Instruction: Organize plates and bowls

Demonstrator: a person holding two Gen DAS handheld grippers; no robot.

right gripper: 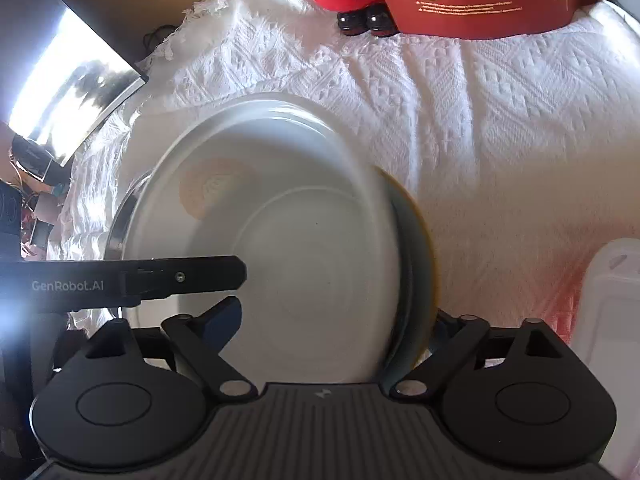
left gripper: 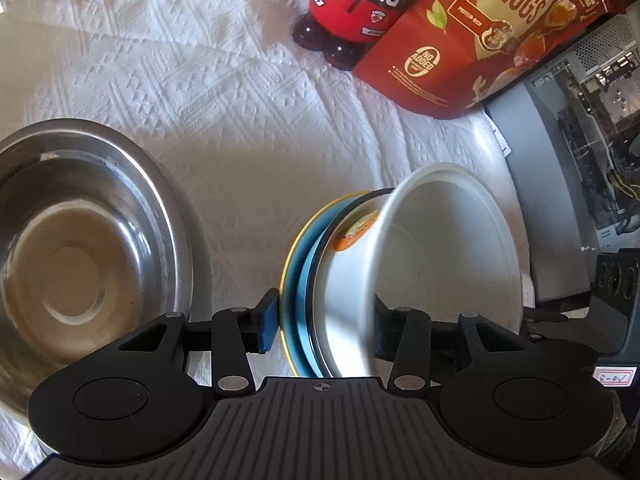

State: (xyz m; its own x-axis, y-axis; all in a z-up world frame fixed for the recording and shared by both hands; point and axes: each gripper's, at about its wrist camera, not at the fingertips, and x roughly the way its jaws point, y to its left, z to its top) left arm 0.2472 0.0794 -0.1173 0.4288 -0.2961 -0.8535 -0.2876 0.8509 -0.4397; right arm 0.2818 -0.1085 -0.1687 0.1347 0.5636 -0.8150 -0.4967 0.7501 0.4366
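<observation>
Both grippers — left (left gripper: pixel 322 330), right (right gripper: pixel 332 332) — clamp one tilted three-dish stack (left gripper: pixel 400 272); one steel bowl (left gripper: pixel 80 248) sits beside.

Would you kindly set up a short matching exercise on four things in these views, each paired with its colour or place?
Things:
1. steel bowl
2. quail eggs pouch
3. white bowl
4. plastic container

Descriptions:
A. red, standing at the back
B. translucent, at the right edge of the right wrist view
C. shiny metal, resting alone on the white cloth
D. tilted, nested in a blue dish

Pairs: 1-C, 2-A, 3-D, 4-B
</observation>
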